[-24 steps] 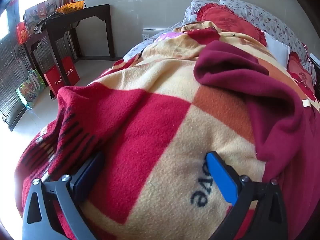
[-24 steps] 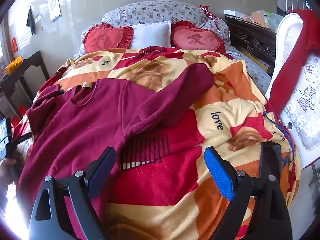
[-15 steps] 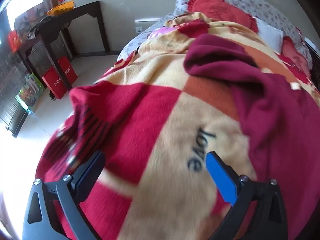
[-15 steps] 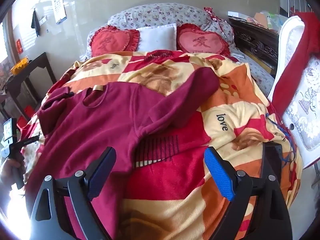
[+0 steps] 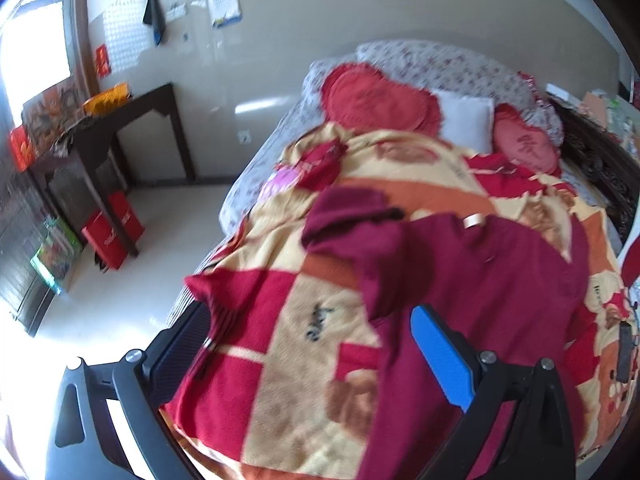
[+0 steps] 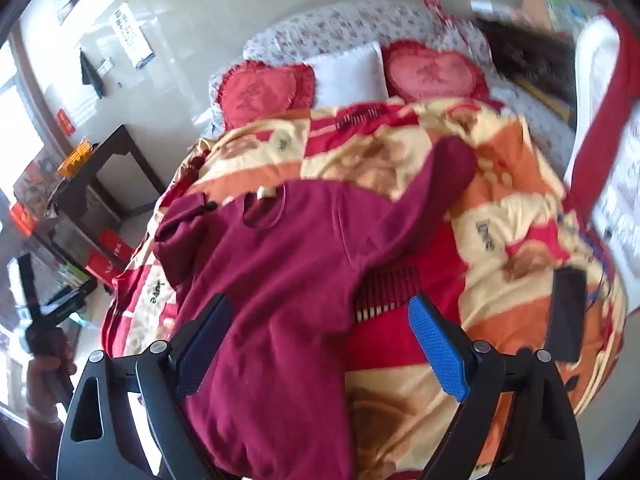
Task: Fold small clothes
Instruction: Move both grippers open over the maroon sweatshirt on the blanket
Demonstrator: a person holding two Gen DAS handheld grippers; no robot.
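Observation:
A dark red long-sleeved top point(image 6: 288, 264) lies spread flat on the checked blanket point(image 6: 512, 216), neck toward the pillows, one sleeve point(image 6: 436, 176) angled out right, the other bunched at the left. It also shows in the left wrist view point(image 5: 480, 280). My right gripper point(image 6: 320, 344) is open and empty, above the top's lower part. My left gripper point(image 5: 312, 348) is open and empty, above the blanket's left edge beside the top. The left gripper's handle and the hand on it show at the left edge of the right wrist view point(image 6: 36, 320).
Red heart cushions point(image 6: 264, 92) and a white pillow point(image 6: 348, 68) lie at the bed's head. A dark side table point(image 5: 120, 128) with red bags point(image 5: 108, 240) under it stands left of the bed. A white chair with red cloth point(image 6: 600, 92) stands right. A dark phone point(image 6: 566, 316) lies on the blanket.
Both grippers have pulled back and risen away from the bed, so more of the room and the top shows. Both stayed open. The top has not moved.

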